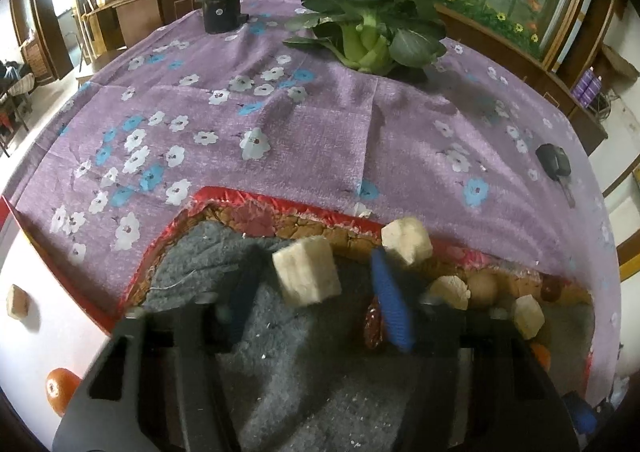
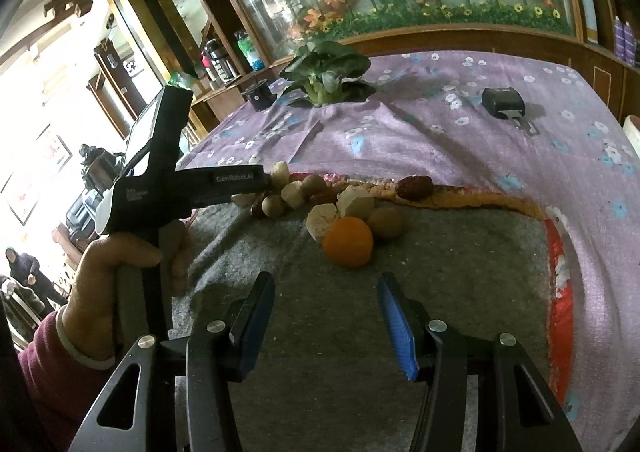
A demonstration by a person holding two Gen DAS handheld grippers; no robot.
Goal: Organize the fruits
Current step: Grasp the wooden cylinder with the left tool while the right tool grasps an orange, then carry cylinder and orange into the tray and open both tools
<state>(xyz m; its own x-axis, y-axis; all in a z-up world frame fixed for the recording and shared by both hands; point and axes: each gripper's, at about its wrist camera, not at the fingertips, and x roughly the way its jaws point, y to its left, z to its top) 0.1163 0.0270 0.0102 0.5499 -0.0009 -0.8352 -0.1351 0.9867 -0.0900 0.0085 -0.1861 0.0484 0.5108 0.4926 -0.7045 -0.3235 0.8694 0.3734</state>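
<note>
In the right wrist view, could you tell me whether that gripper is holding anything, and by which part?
Nothing is held: the right gripper is open above the grey mat, short of the orange.

Purple floral cloth (image 2: 460, 155) over the bench, woven, matt, creased. Grey felt pad (image 2: 400, 284), fuzzy and dull, flecked with crumbs, with a glossy red satin edging (image 2: 558, 276). Pale cubes (image 1: 306, 276), dry and chalky, rough-cut. Orange (image 2: 347, 241), smooth, faintly shiny. Right hand-held gripper (image 2: 326, 326): matt black plastic, ribbed blue pads (image 2: 398, 332), bright metal screws (image 2: 436, 326). Polished wood cabinet (image 2: 460, 37), glossy glass above.
</note>
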